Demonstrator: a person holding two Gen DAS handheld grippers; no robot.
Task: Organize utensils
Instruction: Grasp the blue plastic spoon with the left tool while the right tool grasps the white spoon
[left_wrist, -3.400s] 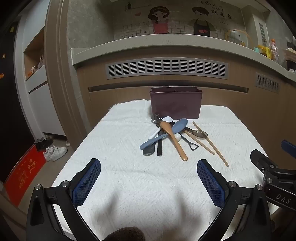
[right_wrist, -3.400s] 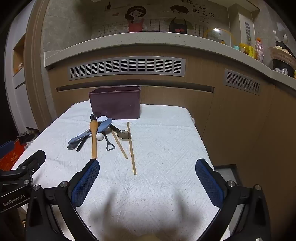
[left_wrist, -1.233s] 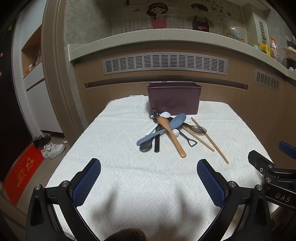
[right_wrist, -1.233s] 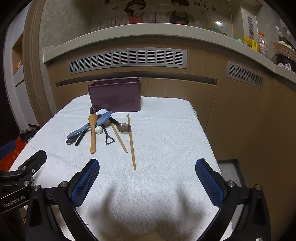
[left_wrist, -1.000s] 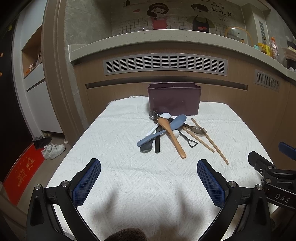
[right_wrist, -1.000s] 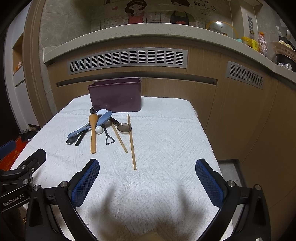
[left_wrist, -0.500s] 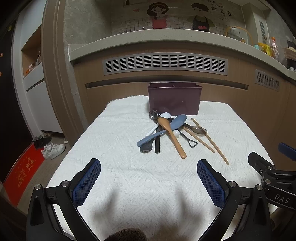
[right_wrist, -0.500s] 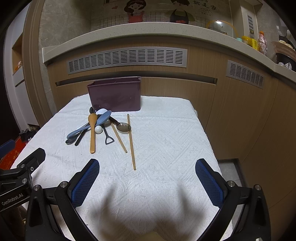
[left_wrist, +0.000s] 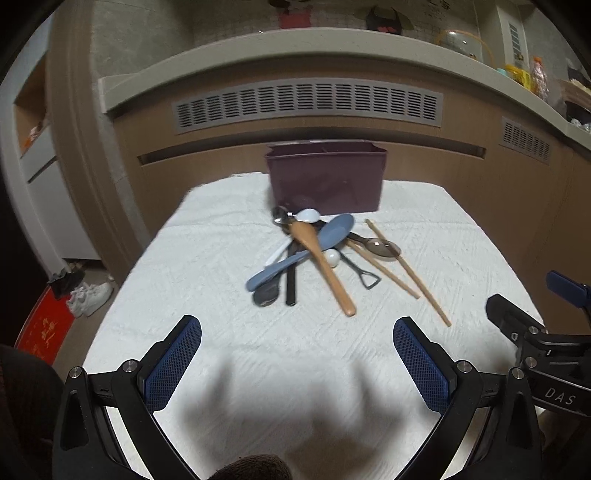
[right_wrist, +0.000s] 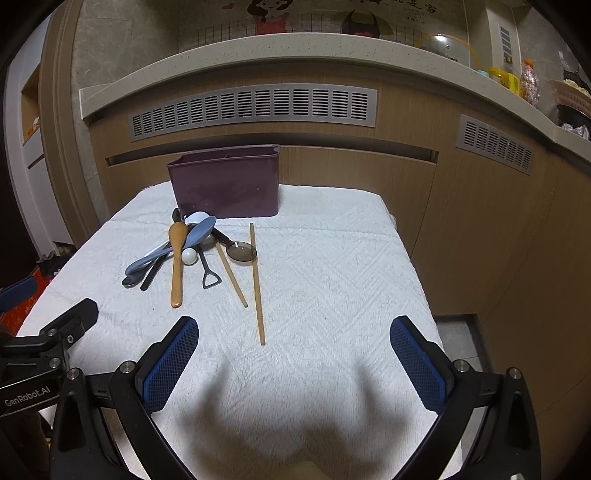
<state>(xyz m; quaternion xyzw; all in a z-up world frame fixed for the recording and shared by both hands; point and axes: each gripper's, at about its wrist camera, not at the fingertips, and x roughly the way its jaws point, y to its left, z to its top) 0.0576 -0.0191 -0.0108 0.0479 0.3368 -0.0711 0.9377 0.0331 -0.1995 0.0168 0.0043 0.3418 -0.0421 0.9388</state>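
- Left wrist view: left gripper (left_wrist: 297, 363) has moved closer to the utensil pile (left_wrist: 317, 254); fingers wide, empty.
- Right gripper (right_wrist: 293, 363) fingers wide too; the chopsticks (right_wrist: 257, 284) unmoved.

Rough white woven cloth (left_wrist: 207, 266), smooth wooden spoon (left_wrist: 322, 258) and chopsticks (right_wrist: 256, 280) (matt), glossy plum plastic bin (right_wrist: 225, 188)

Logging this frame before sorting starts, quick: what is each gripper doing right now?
Left gripper: open, holding nothing, short of the utensil pile.
Right gripper: open, holding nothing.
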